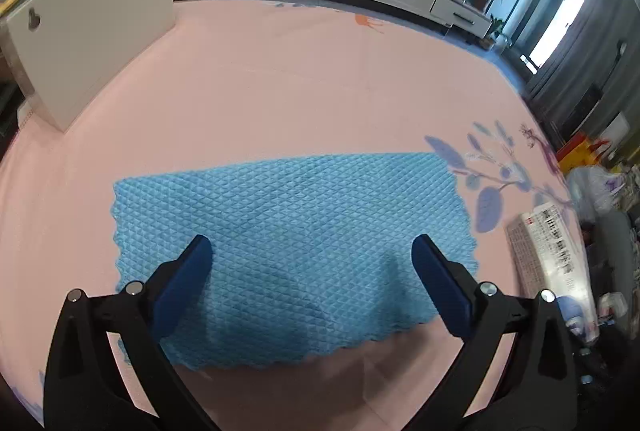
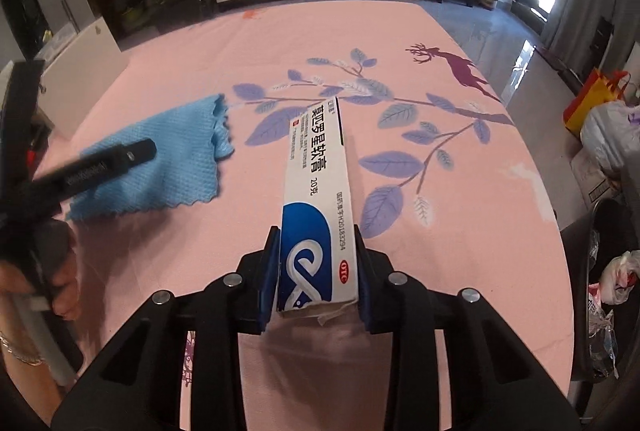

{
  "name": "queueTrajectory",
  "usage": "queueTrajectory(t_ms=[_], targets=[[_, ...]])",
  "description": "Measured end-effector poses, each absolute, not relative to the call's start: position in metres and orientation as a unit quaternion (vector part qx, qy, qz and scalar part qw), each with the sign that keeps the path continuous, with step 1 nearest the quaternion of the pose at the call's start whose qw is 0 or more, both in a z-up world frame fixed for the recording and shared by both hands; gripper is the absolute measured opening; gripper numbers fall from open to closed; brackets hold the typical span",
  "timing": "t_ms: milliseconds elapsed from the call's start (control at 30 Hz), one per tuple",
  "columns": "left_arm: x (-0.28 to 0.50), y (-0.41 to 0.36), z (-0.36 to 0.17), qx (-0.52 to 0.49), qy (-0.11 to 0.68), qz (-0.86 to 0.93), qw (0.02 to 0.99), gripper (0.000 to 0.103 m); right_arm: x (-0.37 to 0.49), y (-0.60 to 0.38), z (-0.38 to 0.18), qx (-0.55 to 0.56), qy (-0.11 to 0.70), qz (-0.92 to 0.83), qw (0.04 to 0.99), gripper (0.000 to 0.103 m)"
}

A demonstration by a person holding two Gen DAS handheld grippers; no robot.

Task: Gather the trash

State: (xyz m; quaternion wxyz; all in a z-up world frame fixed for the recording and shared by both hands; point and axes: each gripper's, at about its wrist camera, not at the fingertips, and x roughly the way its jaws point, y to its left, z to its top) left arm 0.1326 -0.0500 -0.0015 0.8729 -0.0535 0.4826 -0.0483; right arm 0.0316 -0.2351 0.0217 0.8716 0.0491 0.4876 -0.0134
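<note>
We see a bench (image 2: 460, 191) covered with a smooth pink cloth printed with blue-violet leaves and a dark reindeer. On it lies a light blue cleaning cloth (image 1: 288, 255), roughly rectangular, with a raised diamond weave and scalloped edges.

The right gripper (image 2: 318, 267) has its fingers pinching a long, narrow cardboard box (image 2: 316, 199), the trash we are collecting. The blue pads press on both long sides of its near end, which bears a dark blue panel with a white swirl, while the white far end with black print reaches out over the leaf pattern. The near flap looks slightly torn. Whether the far end touches the bench we cannot tell.

The left gripper (image 1: 312, 271) hovers over the near half of the cleaning cloth with its blue-padded fingers spread wide and nothing between them.

The left wrist view shows the cloth lying nearly flat and full, with the box only as a blurred white shape at the right edge (image 1: 552, 255). The right wrist view shows what the other does not: a hand (image 2: 48, 271) gripping the left tool's handle at the near left, the cloth's far right corner folded over (image 2: 224, 135), and bags (image 2: 612, 139) on the floor to the right of the bench.
</note>
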Motion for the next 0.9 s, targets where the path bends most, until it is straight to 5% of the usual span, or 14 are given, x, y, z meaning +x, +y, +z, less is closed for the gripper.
queueTrajectory(t_ms=[200,333,500,900], targets=[[0.127,-0.067,-0.006,0.007,0.471,-0.012,0.882,0.096,0.030,-0.241,0.020,0.061,0.491,-0.009,0.869,0.034],[0.123,-0.057,0.003,-0.004,0.452,0.005,0.892,0.050,0.033,-0.238,0.021,0.063,0.494,-0.005,0.867,0.034],[0.118,-0.043,0.008,-0.041,0.451,0.002,0.892,0.007,0.033,-0.239,0.022,0.066,0.494,-0.002,0.867,0.034],[0.083,-0.041,0.075,-0.146,0.426,-0.117,0.885,0.003,0.023,-0.259,0.041,0.098,0.475,0.009,0.874,0.034]])
